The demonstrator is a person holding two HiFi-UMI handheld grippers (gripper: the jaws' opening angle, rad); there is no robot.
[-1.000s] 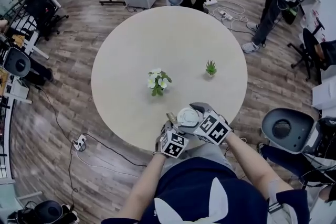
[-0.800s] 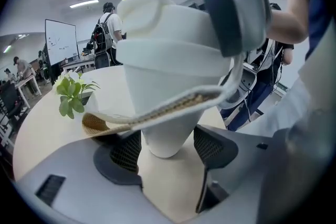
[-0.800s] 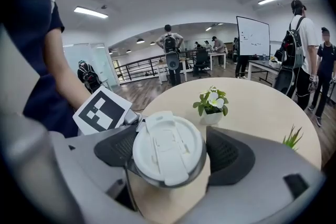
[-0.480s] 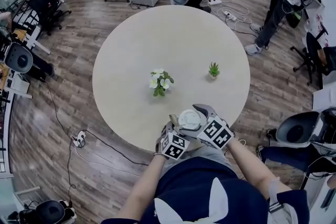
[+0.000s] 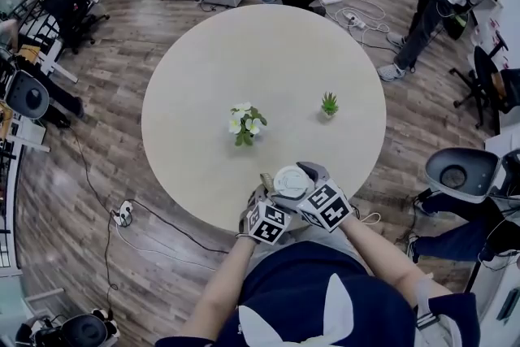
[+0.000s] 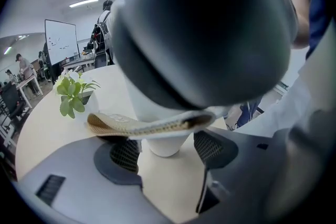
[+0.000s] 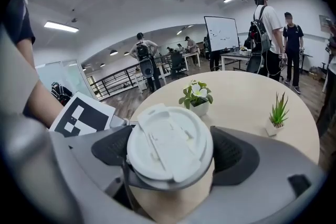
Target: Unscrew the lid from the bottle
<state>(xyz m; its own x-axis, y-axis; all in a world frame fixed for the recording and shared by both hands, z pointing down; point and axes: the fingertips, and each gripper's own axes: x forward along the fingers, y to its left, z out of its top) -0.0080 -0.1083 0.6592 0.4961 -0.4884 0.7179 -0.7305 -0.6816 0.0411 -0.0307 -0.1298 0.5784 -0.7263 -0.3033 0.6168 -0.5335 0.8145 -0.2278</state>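
A pale paper-coloured bottle with a white lid stands near the front edge of the round table. My left gripper is shut low on the bottle's white body, just under a flattened tan sleeve that sticks out to the left. My right gripper reaches over from the right, its pads on either side of the lid. Its jaws have just been opening; a small gap shows beside the right pad, so it is open.
A white-flowered pot sits mid-table and a small spiky green plant to its right. Office chairs and standing people ring the table. A cable and plug lie on the wooden floor at left.
The right gripper has rolled slightly around the lid. The left gripper and the bottle have kept their place.
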